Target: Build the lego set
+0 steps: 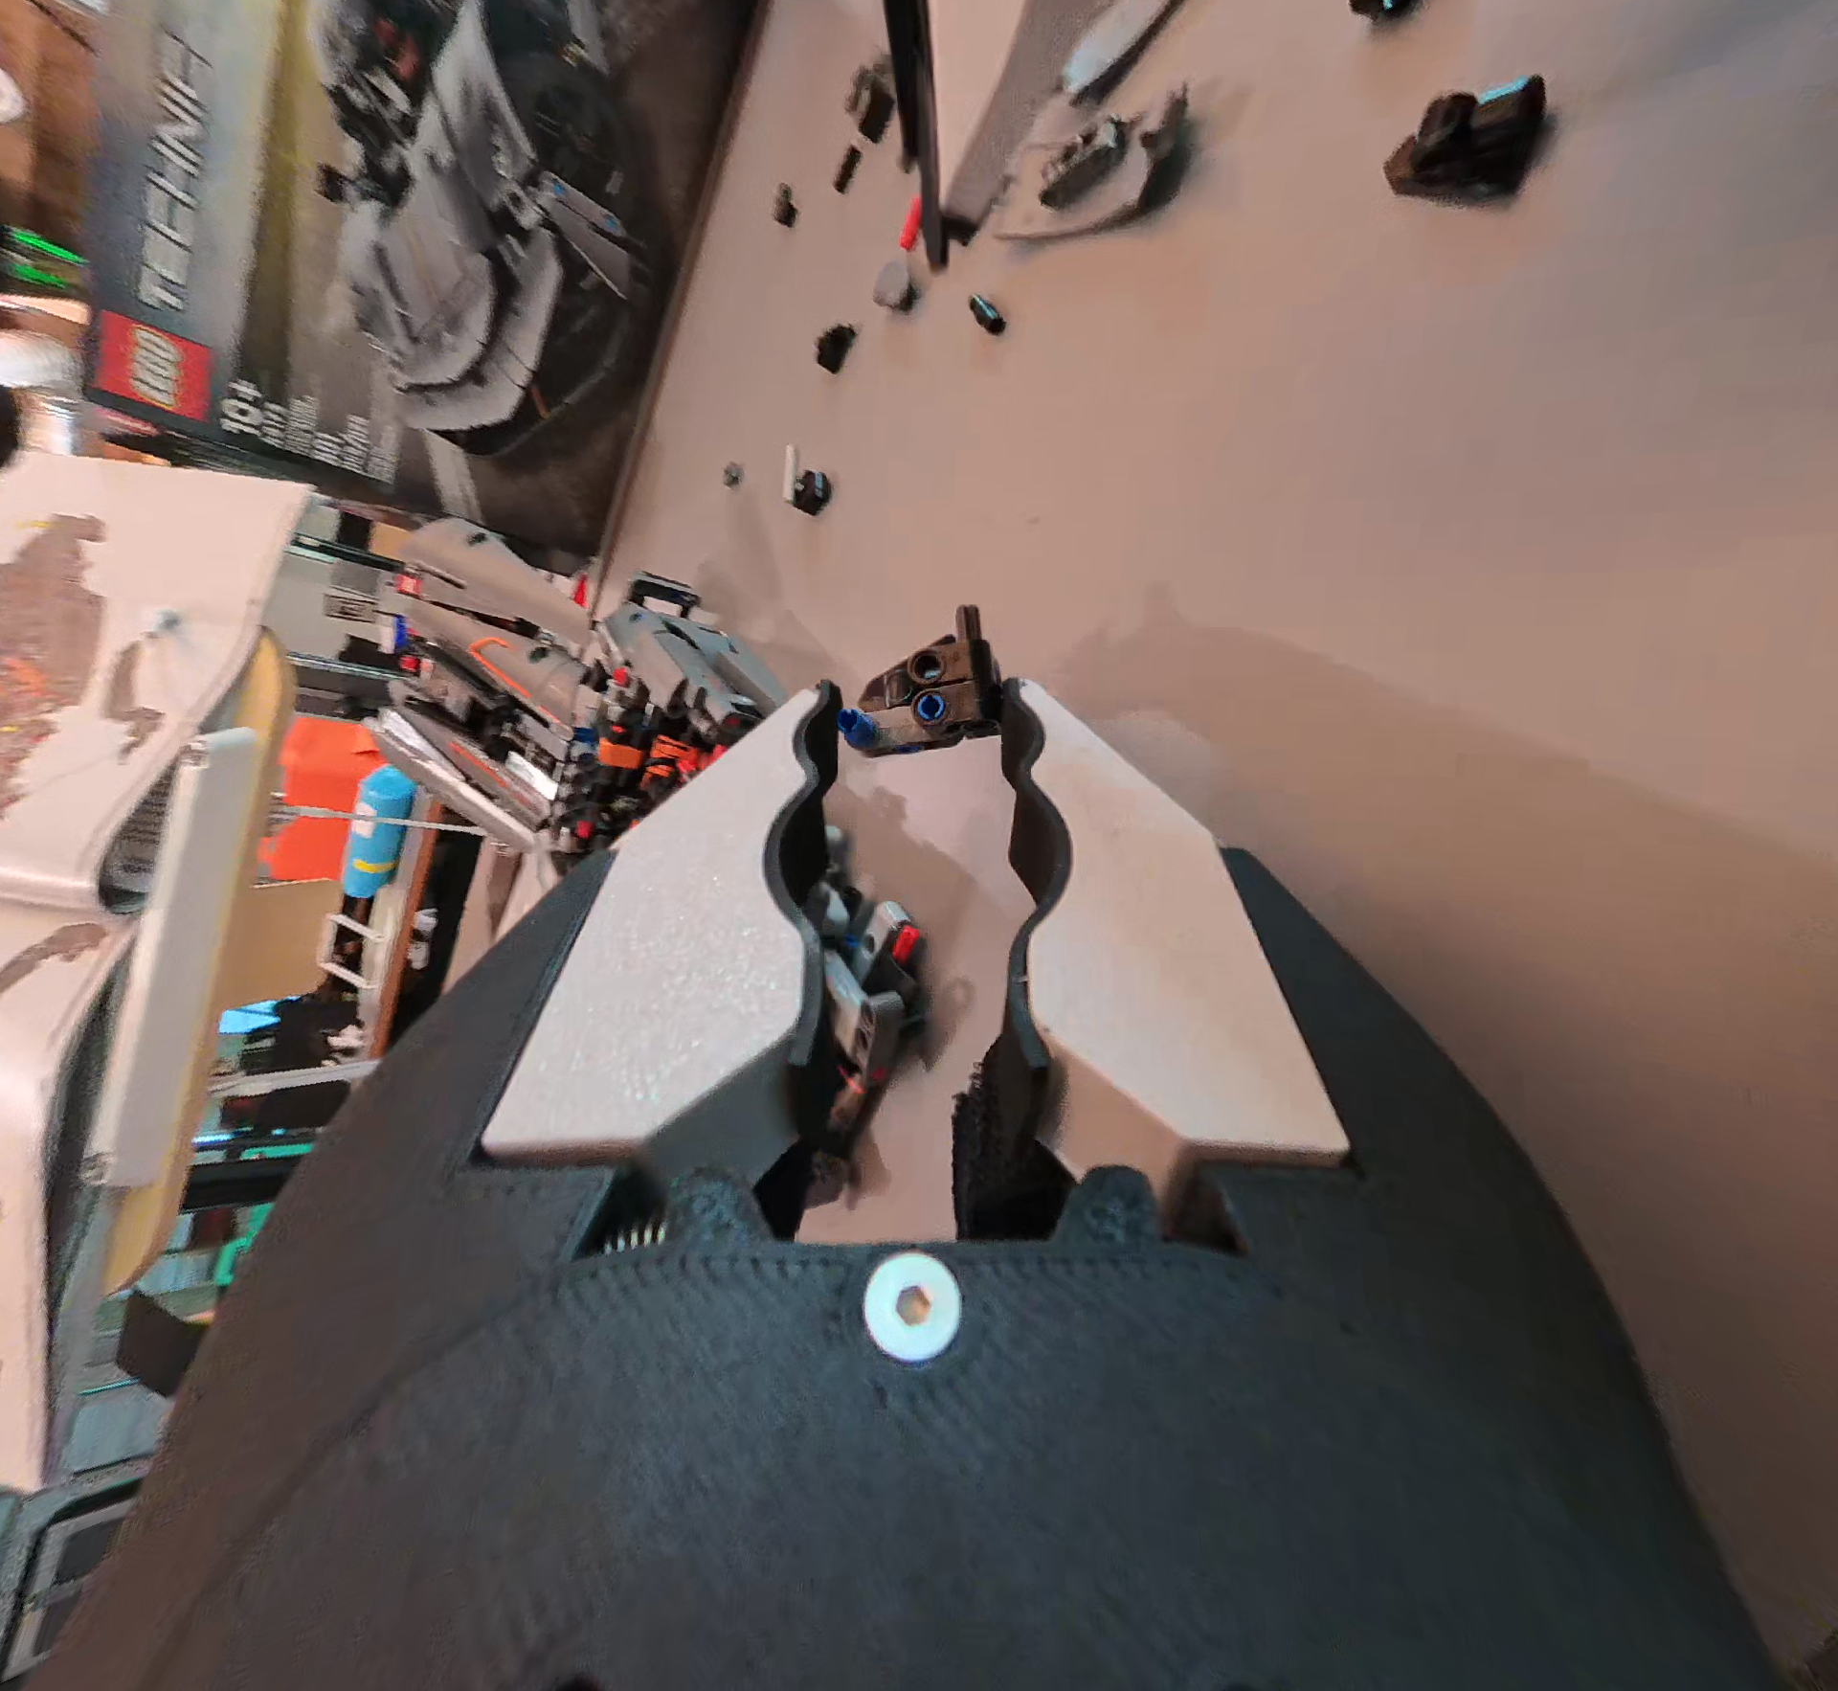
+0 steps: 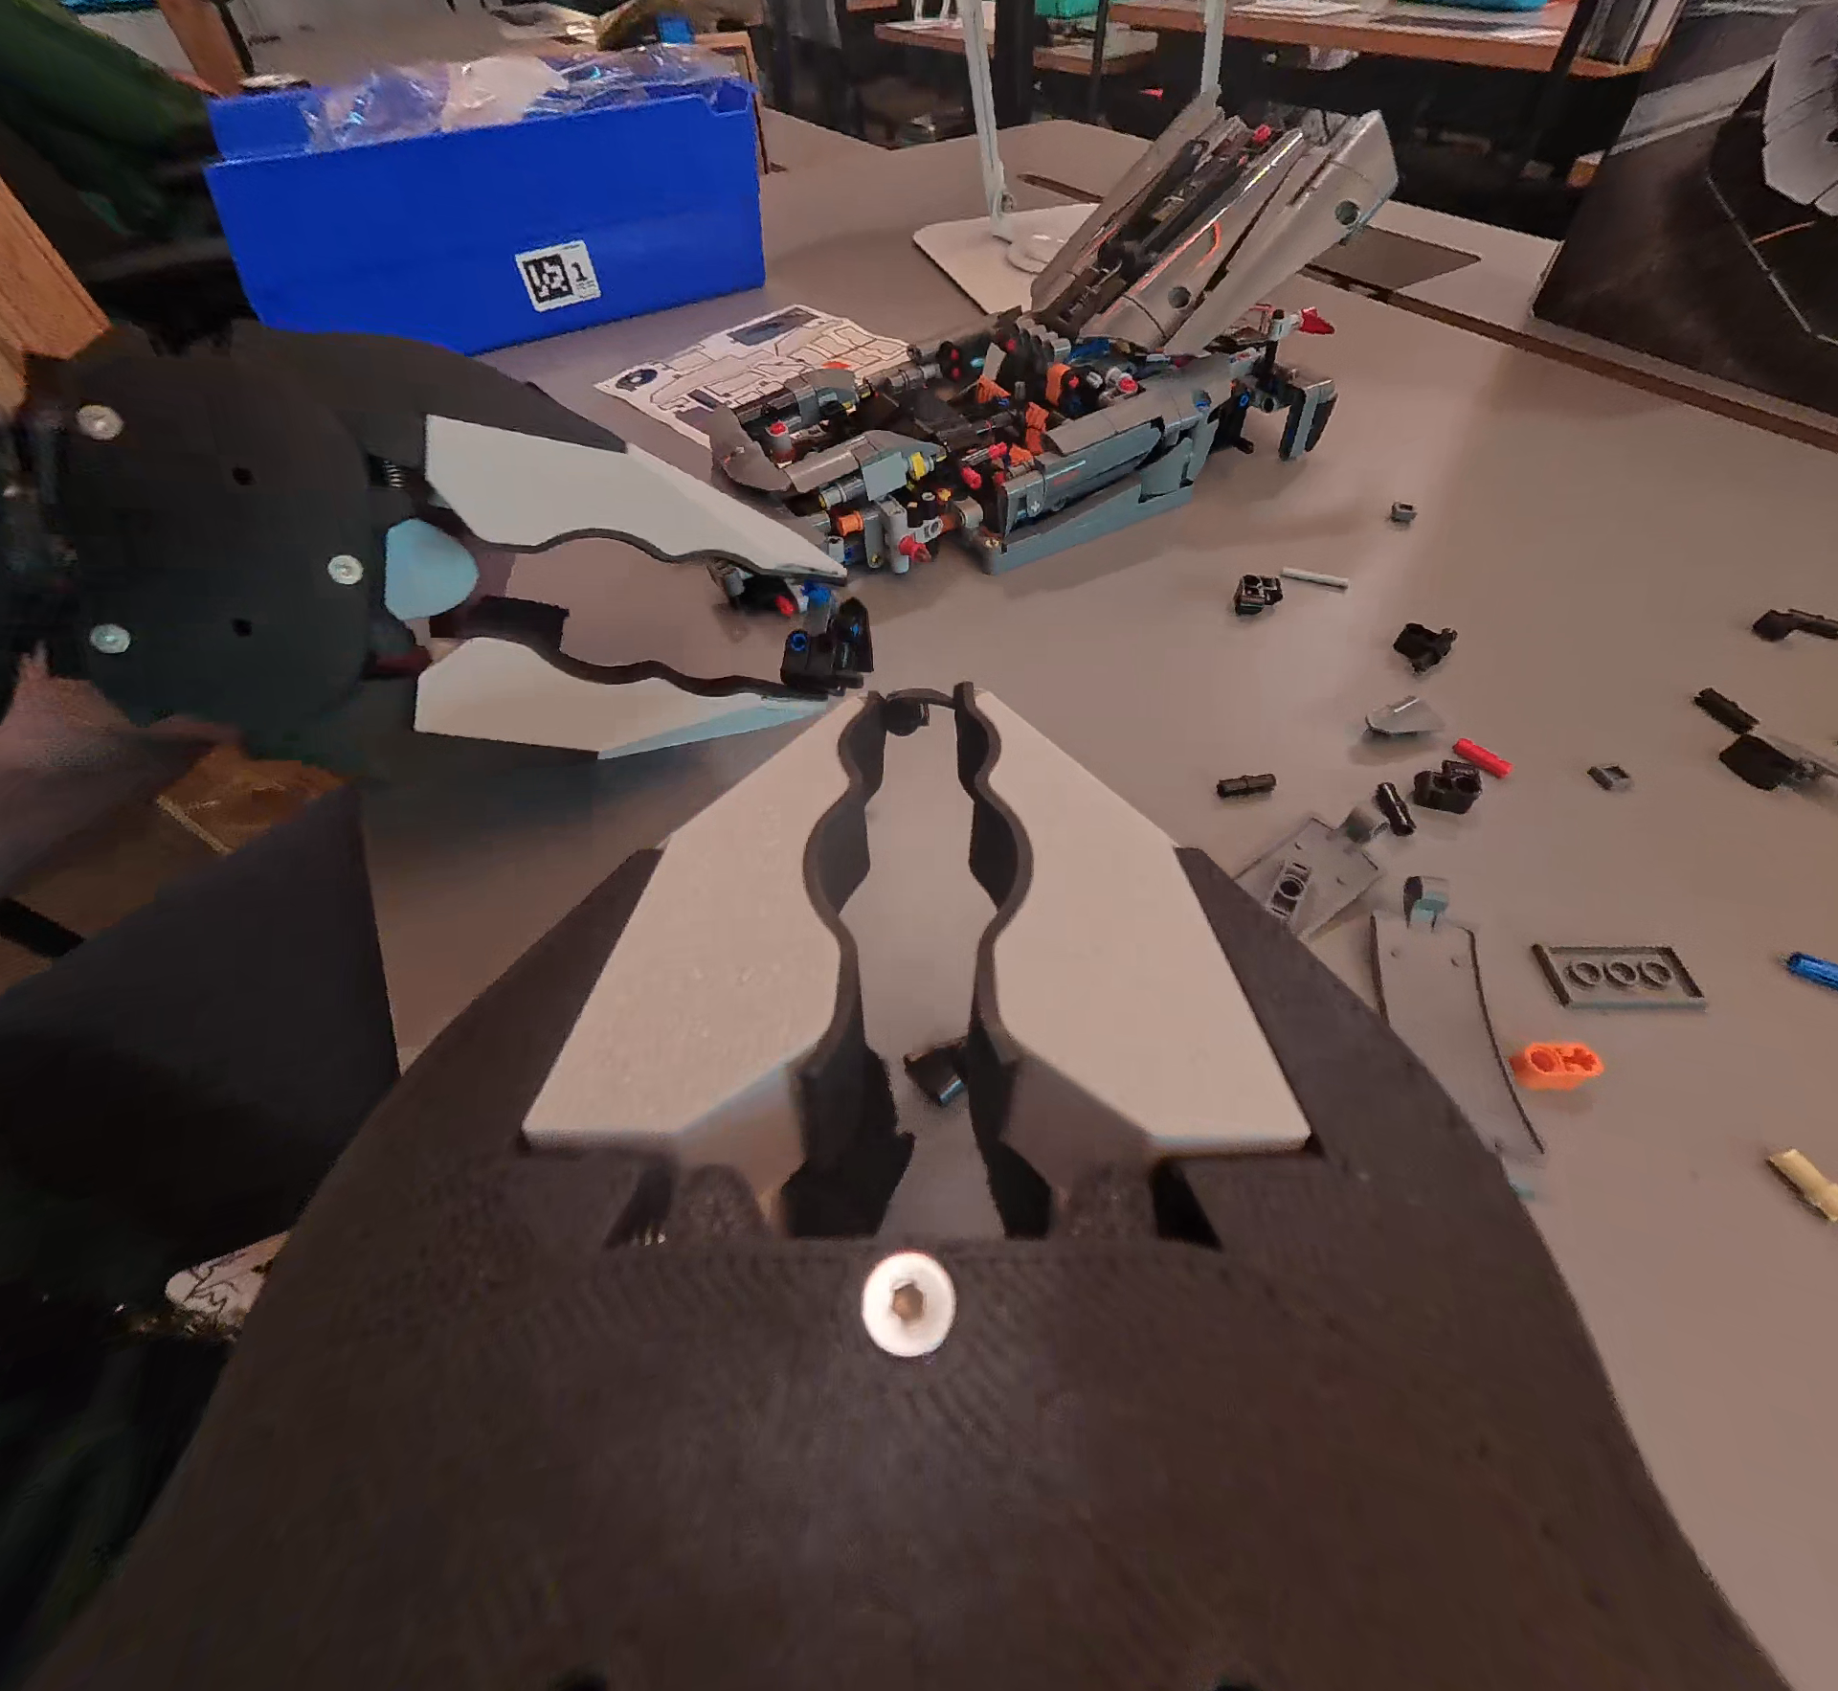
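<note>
The left gripper (image 1: pixel 917 698) pinches a small black connector block with blue pins (image 1: pixel 930 696) at its fingertips, above the grey table (image 1: pixel 1392 648). The right gripper (image 2: pixel 920 698) nips a tiny black peg (image 2: pixel 903 712) just beside it. The half-built grey car model (image 2: pixel 1044 430) sits behind.

1. Left gripper (image 1: pixel 920 698): rough, matt black printed plastic body, grainy pale fingers (image 1: pixel 686 937), shiny metal screw (image 1: pixel 912 1308).
2. Table (image 2: pixel 1492 609): smooth, matt grey.
3. Bin (image 2: pixel 477 191): glossy blue plastic, holding crinkled clear film.
4. Car model (image 2: pixel 1044 439): glossy grey plastic.
5. Sheet (image 2: pixel 736 360): paper.
</note>
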{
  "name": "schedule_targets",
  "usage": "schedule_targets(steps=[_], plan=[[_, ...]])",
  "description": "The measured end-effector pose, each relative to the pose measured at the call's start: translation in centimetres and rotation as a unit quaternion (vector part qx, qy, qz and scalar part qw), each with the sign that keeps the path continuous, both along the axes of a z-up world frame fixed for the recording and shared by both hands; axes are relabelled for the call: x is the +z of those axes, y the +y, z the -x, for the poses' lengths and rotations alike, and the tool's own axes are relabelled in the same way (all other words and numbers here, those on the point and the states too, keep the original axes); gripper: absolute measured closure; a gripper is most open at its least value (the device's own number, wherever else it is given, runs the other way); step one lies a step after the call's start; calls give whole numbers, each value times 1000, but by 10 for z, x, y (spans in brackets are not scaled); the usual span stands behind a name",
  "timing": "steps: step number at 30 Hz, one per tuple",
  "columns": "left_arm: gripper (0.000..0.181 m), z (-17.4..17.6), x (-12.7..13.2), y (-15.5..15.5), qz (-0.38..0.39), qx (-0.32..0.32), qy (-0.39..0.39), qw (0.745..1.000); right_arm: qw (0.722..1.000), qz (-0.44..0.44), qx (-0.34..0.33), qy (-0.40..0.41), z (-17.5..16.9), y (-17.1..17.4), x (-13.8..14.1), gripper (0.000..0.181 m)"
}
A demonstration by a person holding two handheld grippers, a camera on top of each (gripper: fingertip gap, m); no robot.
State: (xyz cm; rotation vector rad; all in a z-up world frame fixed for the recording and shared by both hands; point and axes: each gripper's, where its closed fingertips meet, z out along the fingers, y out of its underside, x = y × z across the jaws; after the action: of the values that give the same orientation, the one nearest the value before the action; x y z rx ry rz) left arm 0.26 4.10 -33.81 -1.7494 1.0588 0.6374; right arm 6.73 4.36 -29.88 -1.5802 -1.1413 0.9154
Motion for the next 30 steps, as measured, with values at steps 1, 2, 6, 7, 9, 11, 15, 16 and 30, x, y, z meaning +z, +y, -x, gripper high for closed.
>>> schedule_targets(steps=[1,2,6,7,9,11,15,16,30], plan=[[151,-1,4,0,-17,-1,4,1000,1000,2,-2,-1,2,0,-1,169],[151,-3,7,1,-29,-2,7,1000,1000,2,-3,-1,5,-1,-1,168],[151,-9,18,3,-72,-9,5,997,1000,-15,-15,-10,10,1,-2,168],[151,-11,19,4,-77,-12,7,997,1000,-23,-17,-11,11,1,-1,168],[151,-13,21,6,-90,-15,10,996,999,-42,-26,-15,12,2,0,169],[151,-17,21,8,-96,-22,8,995,997,-62,-37,-20,12,3,2,169],[151,-25,24,9,-114,-31,6,993,995,-78,-51,-41,14,5,-2,169],[151,-25,27,9,-121,-32,5,992,994,-80,-55,-42,13,7,-2,169],[151,-33,29,9,-128,-41,5,991,991,-94,-68,-64,15,10,-7,169]])
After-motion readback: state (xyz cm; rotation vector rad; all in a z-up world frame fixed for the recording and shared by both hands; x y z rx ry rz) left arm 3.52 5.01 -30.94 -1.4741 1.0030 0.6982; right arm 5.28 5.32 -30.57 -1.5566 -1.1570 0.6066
